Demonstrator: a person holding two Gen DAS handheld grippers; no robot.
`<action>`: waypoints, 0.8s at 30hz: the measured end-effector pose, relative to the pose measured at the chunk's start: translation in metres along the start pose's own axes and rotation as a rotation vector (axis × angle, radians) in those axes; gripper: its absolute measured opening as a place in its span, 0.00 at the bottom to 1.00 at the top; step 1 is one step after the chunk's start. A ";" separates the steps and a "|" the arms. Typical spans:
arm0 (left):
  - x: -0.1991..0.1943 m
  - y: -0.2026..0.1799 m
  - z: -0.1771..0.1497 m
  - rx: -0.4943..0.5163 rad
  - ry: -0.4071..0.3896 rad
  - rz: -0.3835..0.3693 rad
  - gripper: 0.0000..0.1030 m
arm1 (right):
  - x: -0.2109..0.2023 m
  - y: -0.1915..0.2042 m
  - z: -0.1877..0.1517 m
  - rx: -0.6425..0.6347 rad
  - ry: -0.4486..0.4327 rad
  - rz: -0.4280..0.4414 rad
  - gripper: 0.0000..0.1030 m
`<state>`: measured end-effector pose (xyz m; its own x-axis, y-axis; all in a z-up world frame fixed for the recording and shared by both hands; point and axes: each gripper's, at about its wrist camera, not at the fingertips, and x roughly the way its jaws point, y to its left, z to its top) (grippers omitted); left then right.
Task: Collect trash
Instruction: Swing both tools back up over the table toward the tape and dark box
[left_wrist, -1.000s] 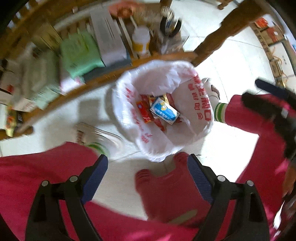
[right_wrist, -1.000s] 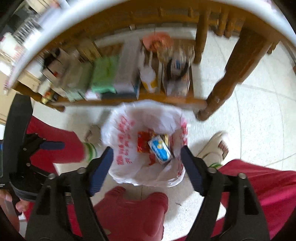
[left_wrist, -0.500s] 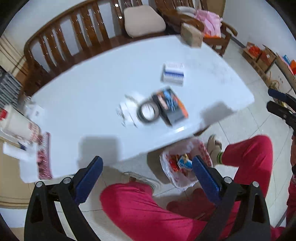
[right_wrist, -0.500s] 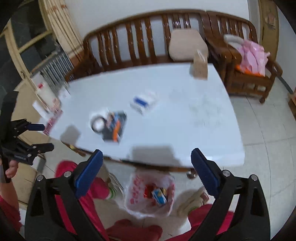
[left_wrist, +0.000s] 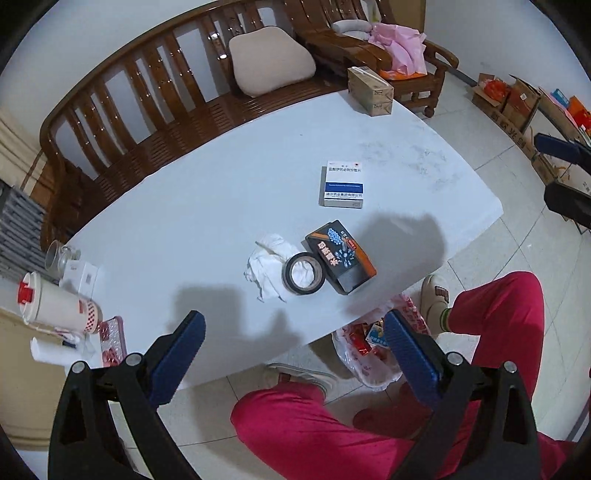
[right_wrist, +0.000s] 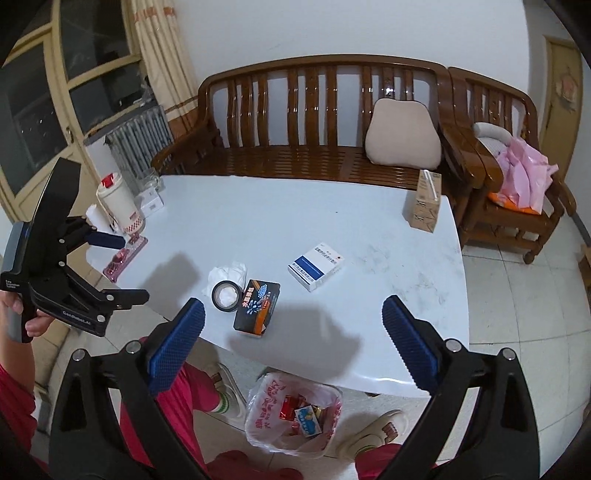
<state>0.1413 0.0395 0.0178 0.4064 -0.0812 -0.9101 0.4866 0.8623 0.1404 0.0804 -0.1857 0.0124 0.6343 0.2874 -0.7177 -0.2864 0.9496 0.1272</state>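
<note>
On the white table (left_wrist: 207, 206) lie a crumpled white tissue (left_wrist: 264, 271), a black tape roll (left_wrist: 303, 273), a black and orange box (left_wrist: 341, 256) and a white and blue box (left_wrist: 341, 184). They show in the right wrist view too: the tissue (right_wrist: 231, 273), the roll (right_wrist: 225, 295), the black box (right_wrist: 256, 308), the white box (right_wrist: 316, 266). A white trash bag (right_wrist: 291, 417) with wrappers stands on the floor under the near edge. My left gripper (left_wrist: 291, 354) and right gripper (right_wrist: 291, 343) are open and empty, above the table's near edge.
A brown carton (right_wrist: 423, 205) stands at the table's far right corner. A thermos (right_wrist: 114, 206), a glass jar and small items crowd the left end. A wooden bench (right_wrist: 314, 125) with a cushion stands behind. My red-clad legs (left_wrist: 369, 424) are by the bag.
Both grippers have risen from down over the trash bag to above the table. They are open and empty throughout.
</note>
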 end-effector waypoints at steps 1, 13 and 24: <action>0.004 0.001 0.001 0.003 0.001 0.002 0.92 | 0.004 0.001 0.001 -0.003 0.007 0.003 0.92; 0.074 0.010 0.007 0.030 0.037 0.065 0.91 | 0.072 0.024 0.006 -0.078 0.103 0.014 0.92; 0.135 0.023 0.009 0.010 0.097 0.088 0.81 | 0.146 0.040 -0.029 -0.083 0.194 0.021 0.92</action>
<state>0.2149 0.0440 -0.0986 0.3715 0.0438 -0.9274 0.4598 0.8591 0.2248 0.1408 -0.1093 -0.1070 0.4795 0.2704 -0.8348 -0.3614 0.9278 0.0930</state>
